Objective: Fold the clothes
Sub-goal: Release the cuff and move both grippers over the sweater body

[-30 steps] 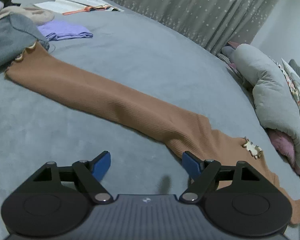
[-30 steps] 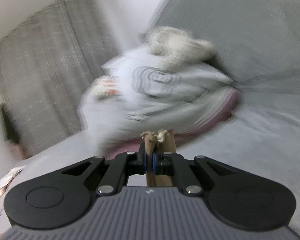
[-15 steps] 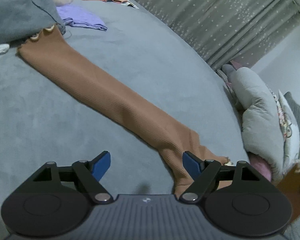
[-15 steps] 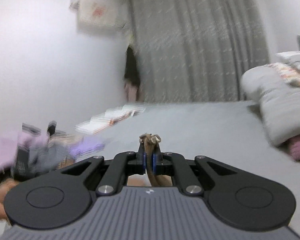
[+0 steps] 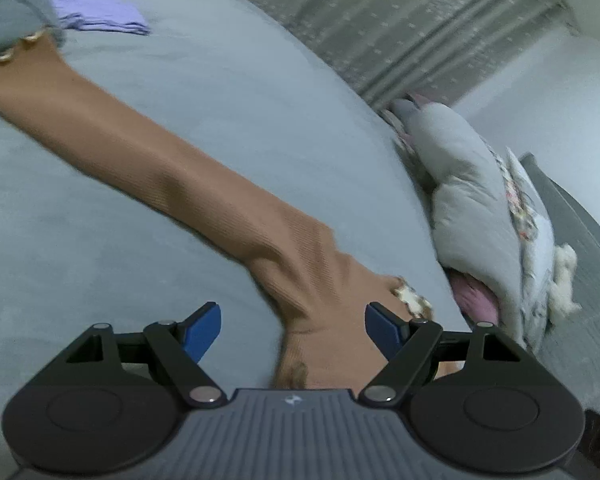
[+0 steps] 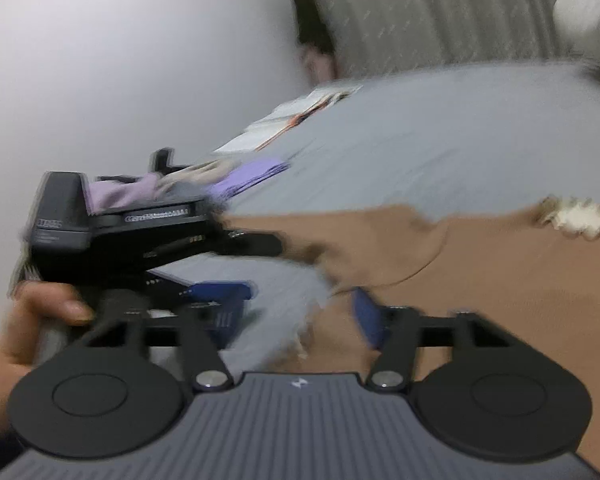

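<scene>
brown top (image 5: 204,184): lies stretched out flat across the grey bed (image 5: 260,92) (ribbed knit, little cream trim)
right tool (image 6: 300,312): jaws just sprang apart, cloth lying loose between them
left tool (image 5: 292,328): spread wide, gripping nothing, hem underneath

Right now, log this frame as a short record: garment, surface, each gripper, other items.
garment: brown ribbed top, sleeve stretched flat across the bed, small cream appliqué near the body
surface: grey bedspread
left gripper: open, hovering over the garment, gripping nothing
right gripper: jaws have just been opening; brown fabric lies between them, not pinched
other items: folded purple cloth, rolled grey duvet, curtain
</scene>
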